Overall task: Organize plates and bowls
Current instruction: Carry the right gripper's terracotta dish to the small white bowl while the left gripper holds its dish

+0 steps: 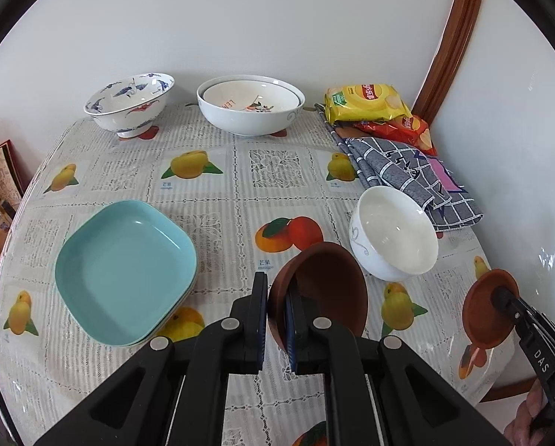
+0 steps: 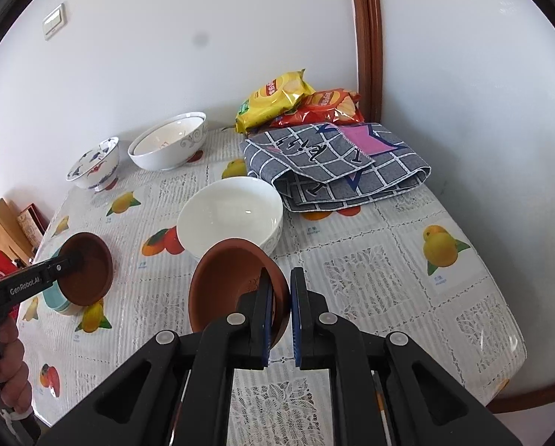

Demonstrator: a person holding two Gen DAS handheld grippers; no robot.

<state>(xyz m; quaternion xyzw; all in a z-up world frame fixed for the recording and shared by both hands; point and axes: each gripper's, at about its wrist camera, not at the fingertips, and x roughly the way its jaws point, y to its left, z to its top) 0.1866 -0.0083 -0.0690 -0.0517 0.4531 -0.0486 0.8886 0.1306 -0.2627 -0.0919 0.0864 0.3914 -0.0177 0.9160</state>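
My left gripper [image 1: 277,286] is shut on the rim of a brown bowl [image 1: 325,286], held tilted above the table. My right gripper [image 2: 281,275] is shut on the rim of a second brown bowl [image 2: 232,286], also lifted and tilted. Each view shows the other gripper from the side: the right gripper [image 1: 500,293] with its brown bowl [image 1: 481,319], and the left gripper [image 2: 73,260] with its brown bowl [image 2: 89,275]. A small white bowl [image 1: 392,238] [image 2: 229,215] stands between them. Stacked teal square plates [image 1: 125,271] [image 2: 56,303] lie at the left.
At the back stand a blue-patterned footed bowl [image 1: 128,102] and a large white bowl [image 1: 249,111] with another nested inside. A folded checked cloth [image 2: 333,163] and chip bags [image 2: 277,100] fill the back right corner. The table's rounded edge [image 2: 519,356] drops off at right.
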